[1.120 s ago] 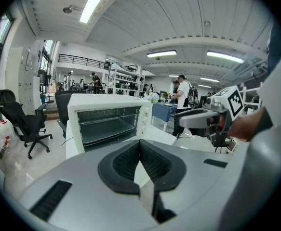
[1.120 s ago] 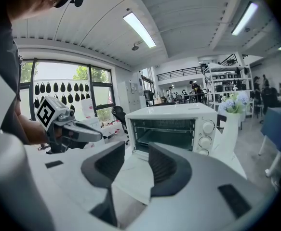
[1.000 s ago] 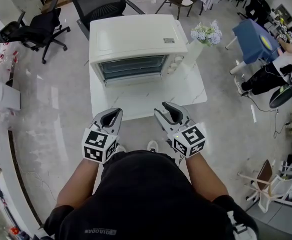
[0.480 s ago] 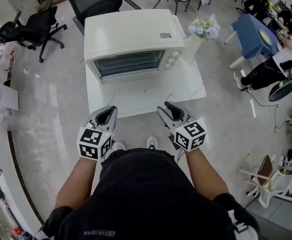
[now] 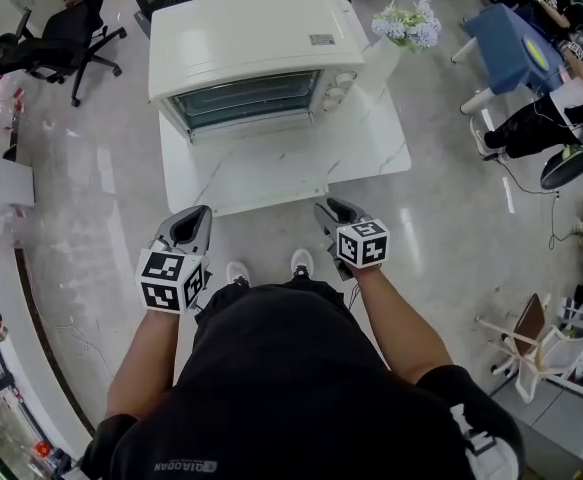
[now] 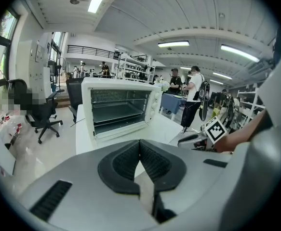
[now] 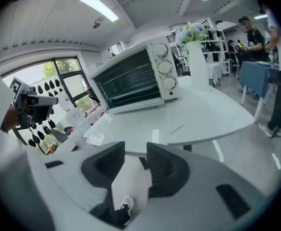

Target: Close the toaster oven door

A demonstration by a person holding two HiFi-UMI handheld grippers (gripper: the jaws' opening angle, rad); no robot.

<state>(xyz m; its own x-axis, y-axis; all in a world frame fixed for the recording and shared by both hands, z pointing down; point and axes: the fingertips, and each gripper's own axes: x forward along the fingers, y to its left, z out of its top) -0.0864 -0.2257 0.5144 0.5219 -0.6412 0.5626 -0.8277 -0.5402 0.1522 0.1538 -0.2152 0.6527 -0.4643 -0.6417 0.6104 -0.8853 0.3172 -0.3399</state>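
Clearly, toaster oven (image 5: pixel 246 43) lies crosswise, door (image 5: pixel 239 100) facing person (image 5: pixel 291 368).

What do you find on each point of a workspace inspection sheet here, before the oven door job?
Surface: white marble table, bare in front of the oven.
Job's things: oven stands at the table's far edge; its glass door is upright against the front and looks shut.
Clutter: vase of flowers beside the oven's right side.
Grippers: left gripper has jaws together, nothing between; right gripper has jaws apart, empty. Both are held short of the table's near edge, touching nothing.
Cables: nothing seen on the table.
Surroundings: office chairs at far left; blue table with people at far right.
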